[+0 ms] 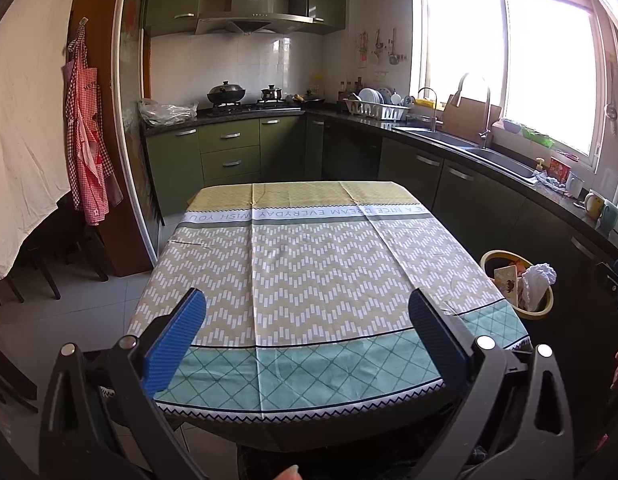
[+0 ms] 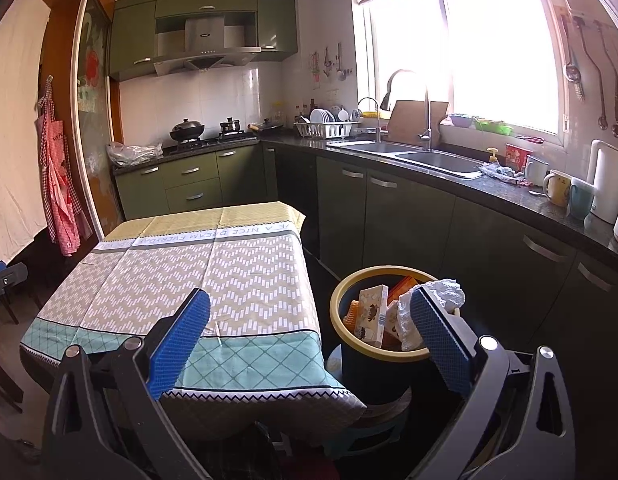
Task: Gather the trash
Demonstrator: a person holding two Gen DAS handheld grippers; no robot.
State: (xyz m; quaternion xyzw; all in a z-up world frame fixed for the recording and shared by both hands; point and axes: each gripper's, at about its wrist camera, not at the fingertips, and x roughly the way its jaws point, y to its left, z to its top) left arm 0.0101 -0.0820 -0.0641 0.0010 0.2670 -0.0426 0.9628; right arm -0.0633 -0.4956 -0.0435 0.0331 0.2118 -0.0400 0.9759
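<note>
The task looks nearly done: the table (image 1: 309, 280) shows no trash, and the bin (image 2: 349, 284) just right of it holds a box (image 2: 371, 312), orange packets and a crumpled white tissue (image 2: 441, 292). Left gripper (image 1: 307, 316) and right gripper (image 2: 311, 320) both gape, released, holding nothing

From the table's (image 1: 309, 280) near end, we are facing the kitchen with both views; the right sits nearer the bin (image 2: 349, 280), which both are sharing.
</note>
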